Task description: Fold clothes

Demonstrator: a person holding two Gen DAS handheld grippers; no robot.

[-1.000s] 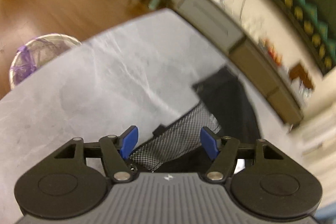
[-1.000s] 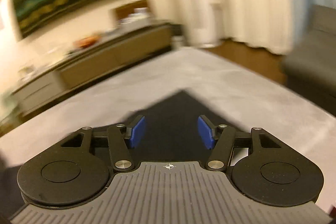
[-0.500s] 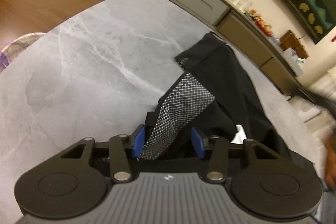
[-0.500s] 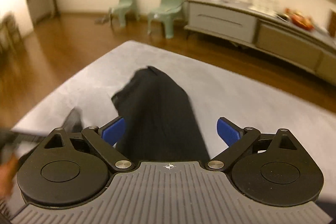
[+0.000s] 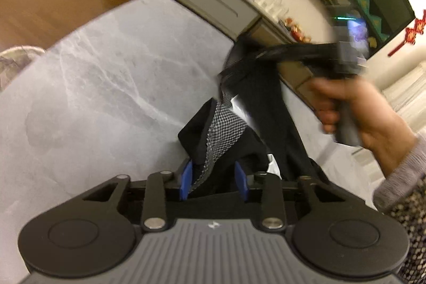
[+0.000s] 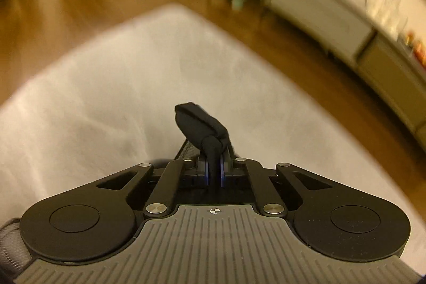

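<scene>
The left gripper (image 5: 214, 181) pinches mesh-lined cloth of the black garment (image 5: 269, 108) at lower centre. The right gripper (image 6: 214, 172), jaws pressed together, clamps a rolled black edge. The garment hangs between them above the grey marble table (image 5: 106, 76); a hand (image 5: 356, 108) sits at right.

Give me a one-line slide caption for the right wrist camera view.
Right gripper shut on a bunched fold of the black fabric garment, lifted above the grey marble-patterned table.
</scene>
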